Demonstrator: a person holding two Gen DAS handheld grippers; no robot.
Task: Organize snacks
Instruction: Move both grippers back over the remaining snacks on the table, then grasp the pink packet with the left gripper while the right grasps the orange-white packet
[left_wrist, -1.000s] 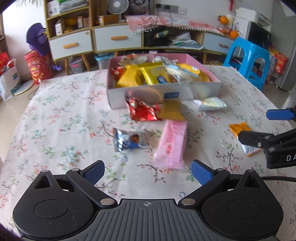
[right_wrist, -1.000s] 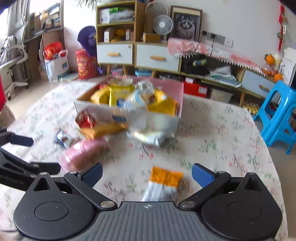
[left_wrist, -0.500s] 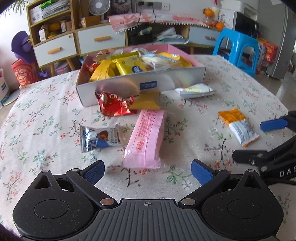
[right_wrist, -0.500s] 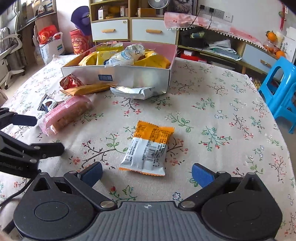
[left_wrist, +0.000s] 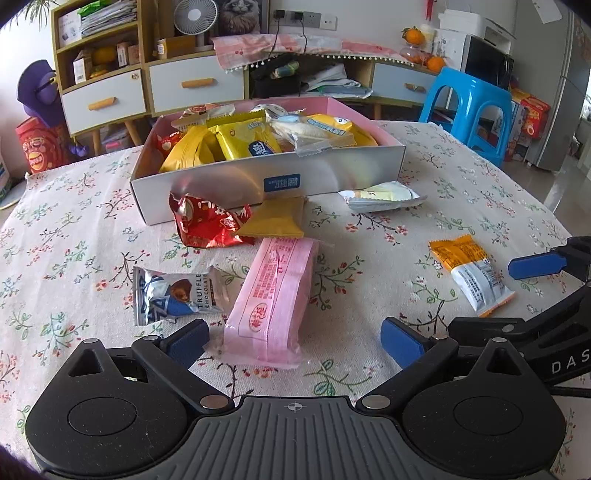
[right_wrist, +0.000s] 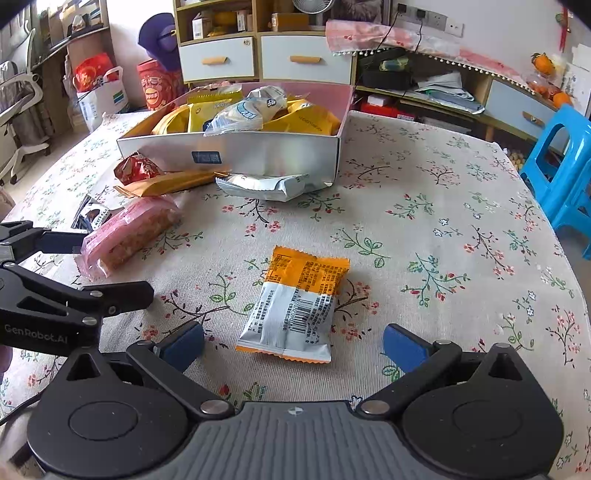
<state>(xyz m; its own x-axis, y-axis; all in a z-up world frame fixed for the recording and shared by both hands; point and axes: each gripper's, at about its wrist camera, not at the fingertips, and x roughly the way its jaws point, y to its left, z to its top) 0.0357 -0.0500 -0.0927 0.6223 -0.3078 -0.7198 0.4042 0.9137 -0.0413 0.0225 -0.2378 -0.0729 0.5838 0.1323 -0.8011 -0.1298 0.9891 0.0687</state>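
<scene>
Between the spread fingers of the left gripper (left_wrist: 293, 341) lies the pink snack pack (left_wrist: 275, 301), lengthwise on the floral tablecloth (left_wrist: 369, 236); jaws wide apart, nothing held. Compared with one second ago, both grippers have come lower and closer to their targets, and the pack now sits inside the finger span. The right gripper (right_wrist: 293, 345) is likewise spread, empty, bracketing the orange-and-white packet (right_wrist: 297, 308), which lies flat just ahead of the pads. Judgement: both tools are lined up for a pick; neither closure has begun.

Loose items near the pink pack: truffle chocolate packet (left_wrist: 175, 295) just to its left, red wrapper (left_wrist: 207, 221) and flat yellow packet (left_wrist: 277, 219) against the box front, pale white packet (left_wrist: 384, 195) at the box's right corner.

Container: white box (left_wrist: 332, 175) with pink inner walls, open top, already heaped with yellow packets (left_wrist: 251, 142) and a clear-wrapped pastry (left_wrist: 306, 131). Six items remain outside it.
</scene>
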